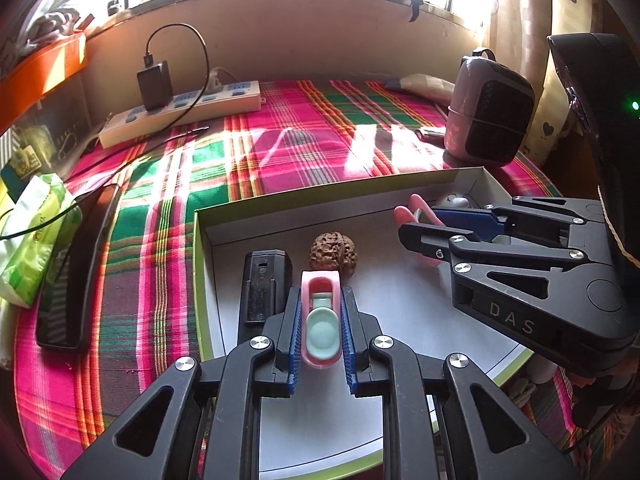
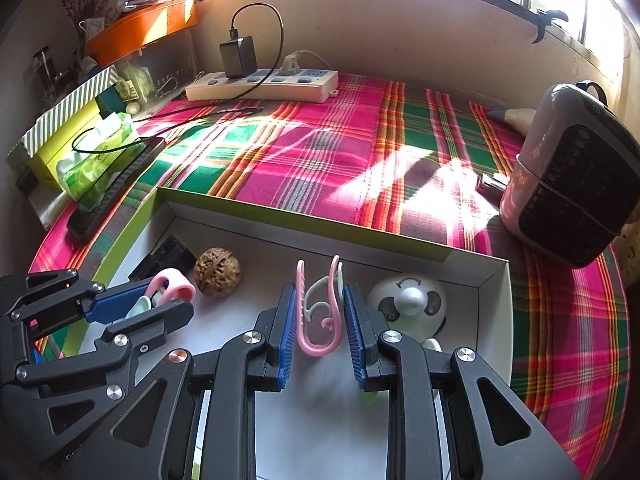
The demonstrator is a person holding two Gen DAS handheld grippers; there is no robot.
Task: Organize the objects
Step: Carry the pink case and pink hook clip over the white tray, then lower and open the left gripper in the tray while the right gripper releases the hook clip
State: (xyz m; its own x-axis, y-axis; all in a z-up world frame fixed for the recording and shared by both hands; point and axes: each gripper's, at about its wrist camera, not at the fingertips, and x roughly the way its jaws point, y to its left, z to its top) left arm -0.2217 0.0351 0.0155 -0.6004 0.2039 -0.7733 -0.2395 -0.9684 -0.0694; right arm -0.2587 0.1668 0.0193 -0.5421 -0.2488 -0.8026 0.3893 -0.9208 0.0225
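Observation:
A shallow white box with a green rim (image 1: pixel 199 240) (image 2: pixel 304 220) lies on the plaid cloth. My left gripper (image 1: pixel 320 314) (image 2: pixel 156 300) is shut on a pink and mint clip (image 1: pixel 321 322) (image 2: pixel 170 286) over the box's left part. My right gripper (image 2: pixel 319 320) (image 1: pixel 416 220) is shut on a pink and white hook clip (image 2: pixel 320 312) (image 1: pixel 416 210) over the box's middle. In the box lie a walnut (image 1: pixel 334 254) (image 2: pixel 217 272), a black rectangular device (image 1: pixel 264 286) (image 2: pixel 168 258) and a white panda-faced round object (image 2: pixel 408 300).
A power strip (image 1: pixel 180 114) (image 2: pixel 264 84) with a black charger lies at the back. A phone (image 1: pixel 76 264) (image 2: pixel 116 184) and a green tissue pack (image 1: pixel 32 236) lie at the left. A pink and black heater (image 1: pixel 490 116) (image 2: pixel 572 184) stands at the right.

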